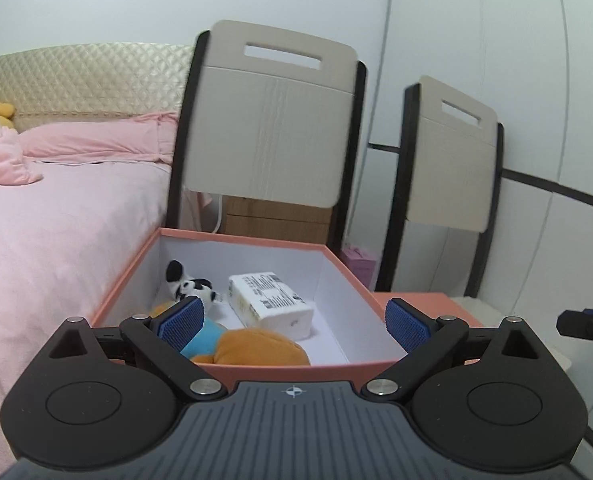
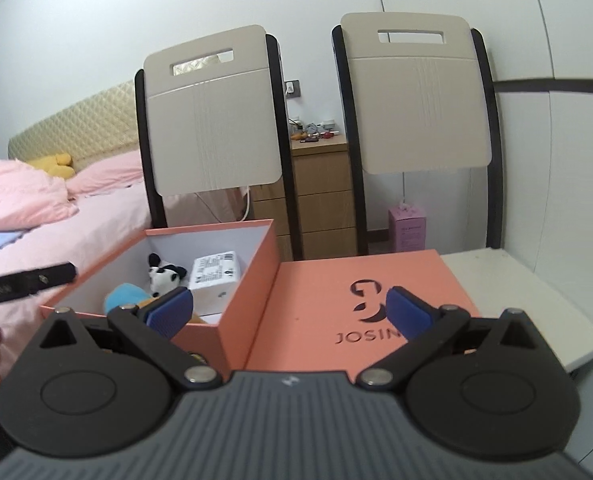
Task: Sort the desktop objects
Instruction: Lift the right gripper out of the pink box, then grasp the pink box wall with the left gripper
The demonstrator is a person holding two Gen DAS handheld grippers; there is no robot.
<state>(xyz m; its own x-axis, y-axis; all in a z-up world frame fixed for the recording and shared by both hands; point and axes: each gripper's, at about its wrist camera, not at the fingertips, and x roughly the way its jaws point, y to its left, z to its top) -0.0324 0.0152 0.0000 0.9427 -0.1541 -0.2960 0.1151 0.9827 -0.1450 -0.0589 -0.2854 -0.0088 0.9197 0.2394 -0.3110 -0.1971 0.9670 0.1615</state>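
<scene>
Salmon box [image 2: 248,280] rim touching lid [image 2: 336,300], both claws spread empty above

home bedroom: pink-sheeted bed [image 1: 56,220], wooden nightstand [image 2: 322,196].

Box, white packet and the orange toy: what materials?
Box: seemingly rigid cardboard, matte salmon outside, white lining, crisp folded edges. Packet: soft tissues in glossy plastic wrap, probably; printed label, rounded corners. Orange toy: plush fabric, fuzzy and matte, with a blue cloth part.

Pale walls; two chairs [image 2: 212,120]; pink bed [image 1: 56,220]; wooden drawers [image 2: 320,196].
</scene>
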